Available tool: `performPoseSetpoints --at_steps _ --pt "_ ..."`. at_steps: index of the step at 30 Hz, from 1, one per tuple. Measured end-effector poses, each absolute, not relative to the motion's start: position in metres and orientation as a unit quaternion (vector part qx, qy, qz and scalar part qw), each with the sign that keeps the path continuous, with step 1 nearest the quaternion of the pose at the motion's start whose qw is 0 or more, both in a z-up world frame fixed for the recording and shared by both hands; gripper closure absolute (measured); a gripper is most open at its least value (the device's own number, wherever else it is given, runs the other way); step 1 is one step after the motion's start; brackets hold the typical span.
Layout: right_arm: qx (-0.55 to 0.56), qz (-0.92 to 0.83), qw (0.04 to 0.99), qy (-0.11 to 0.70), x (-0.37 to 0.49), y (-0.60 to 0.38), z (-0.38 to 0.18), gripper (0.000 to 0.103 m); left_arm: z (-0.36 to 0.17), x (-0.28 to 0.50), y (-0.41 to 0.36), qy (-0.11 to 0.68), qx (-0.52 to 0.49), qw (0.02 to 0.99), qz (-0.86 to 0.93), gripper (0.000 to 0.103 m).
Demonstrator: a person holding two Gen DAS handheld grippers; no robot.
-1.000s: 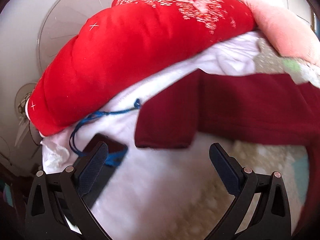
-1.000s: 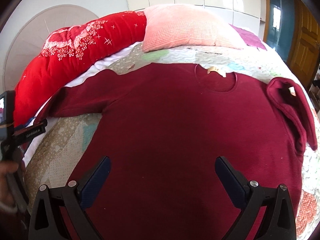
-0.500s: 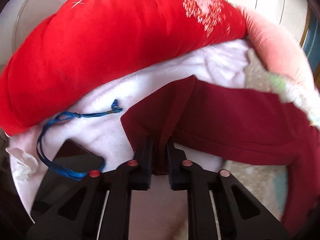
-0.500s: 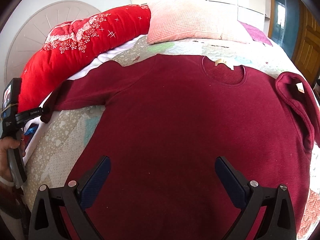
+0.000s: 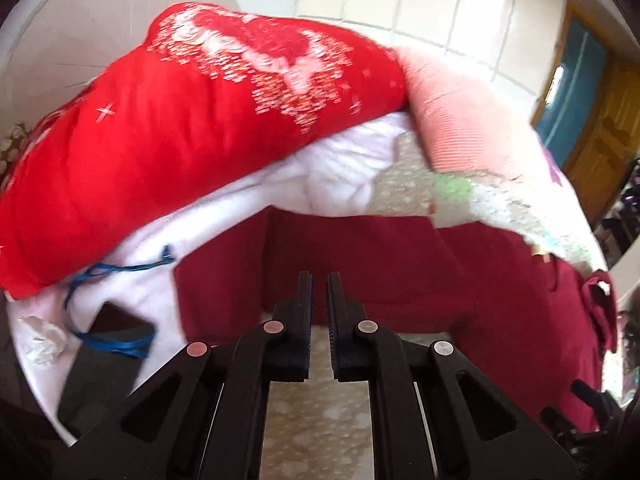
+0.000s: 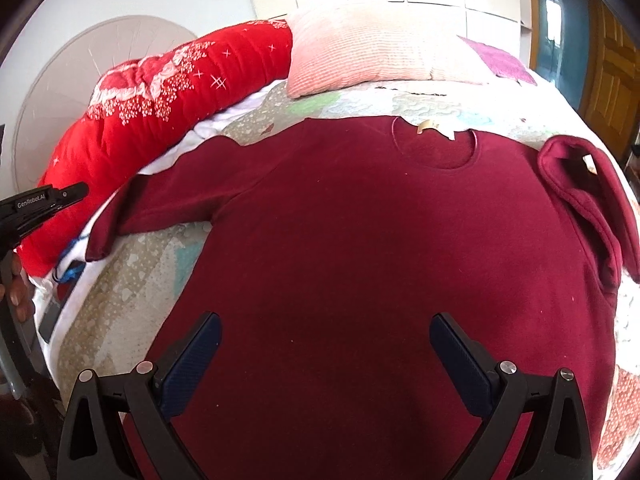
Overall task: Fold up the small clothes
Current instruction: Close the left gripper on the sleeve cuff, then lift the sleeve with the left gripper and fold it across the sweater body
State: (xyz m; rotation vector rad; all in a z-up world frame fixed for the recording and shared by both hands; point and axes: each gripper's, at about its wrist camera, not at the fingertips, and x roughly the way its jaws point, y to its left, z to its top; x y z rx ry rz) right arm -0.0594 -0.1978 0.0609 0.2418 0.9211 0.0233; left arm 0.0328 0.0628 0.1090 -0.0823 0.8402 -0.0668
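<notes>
Left wrist view: looking down over a bed (image 5: 320, 420) with a beige patterned cover, a tiled wall and a wooden door (image 5: 600, 148) behind. Pointing steeply down at the bed with the left hand-held gripper (image 5: 319, 280), clenched, jaws having just been closing, pads almost meeting, no cloth pinched between them. Lying just beyond the tips, flat across the bed cover: one dark red sleeve (image 5: 380, 264). Crowding the far side: a bright red quilt (image 5: 160, 152) piled over a white sheet (image 5: 340, 172), with a pink pillow (image 5: 472, 120) touching its right end. Resting on the sheet at the left: a dark phone (image 5: 100, 368) with a blue cord (image 5: 108, 340) looped over it, and a crumpled tissue (image 5: 42, 340) beside it.

Right wrist view: hovering over the same bed with the right hand-held gripper (image 6: 324, 316), released, jaws spread wide, nothing between them. Spreading flat below and ahead: the dark red sweater (image 6: 360, 240), neck towards the pillow, left arm stretched out, right arm folded back onto the body. Showing at the left edge the other gripper, held in a hand (image 6: 18, 292), its tips apart from the cuff.
</notes>
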Motion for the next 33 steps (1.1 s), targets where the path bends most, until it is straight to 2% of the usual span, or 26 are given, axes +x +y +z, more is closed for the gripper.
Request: performPoseSetpoints --at_steps 1,3,4,5,7,14,16,17,20,21,24,33 --pt "0.118 0.011 0.889 0.443 -0.06 -0.199 0.061 0.0 0.106 0.035 0.066 0.413 -0.036 0.91 -0.027 0.092" --pt "0.123 0.009 0.888 0.442 -0.06 -0.2 0.06 0.0 0.097 0.035 0.077 0.425 -0.034 0.905 -0.014 0.072" --pt "0.127 0.011 0.887 0.444 -0.06 -0.2 0.059 0.0 0.09 0.035 0.081 0.43 -0.032 0.902 -0.005 0.052" --pt "0.131 0.013 0.885 0.446 -0.059 -0.2 0.057 0.0 0.085 0.035 0.084 0.433 -0.03 0.901 0.003 0.038" --pt "0.135 0.017 0.883 0.45 -0.059 -0.198 0.054 0.0 0.072 0.036 0.087 0.433 -0.02 0.901 0.016 0.037" --pt "0.129 0.022 0.879 0.458 -0.057 -0.196 0.049 0.0 0.026 0.059 0.084 0.46 0.077 0.88 0.084 0.036" --pt "0.133 0.022 0.878 0.459 -0.056 -0.197 0.048 0.0 0.017 0.065 0.094 0.466 0.075 0.876 0.098 0.039" --pt "0.135 0.021 0.877 0.46 -0.056 -0.198 0.048 0.0 0.013 0.068 0.101 0.474 0.059 0.873 0.093 0.055" --pt "0.137 0.02 0.876 0.462 -0.056 -0.2 0.046 0.0 0.013 0.069 0.125 0.485 -0.003 0.87 0.085 0.089" --pt "0.138 0.019 0.876 0.461 -0.056 -0.201 0.046 0.0 0.019 0.067 0.129 0.486 -0.023 0.871 0.071 0.094" --pt "0.142 0.021 0.877 0.459 -0.057 -0.202 0.046 0.0 0.044 0.057 0.129 0.486 -0.083 0.87 0.004 0.095" --pt "0.159 -0.001 0.886 0.436 -0.059 -0.229 0.06 0.0 0.135 0.018 0.012 0.438 -0.084 0.863 -0.238 0.095"
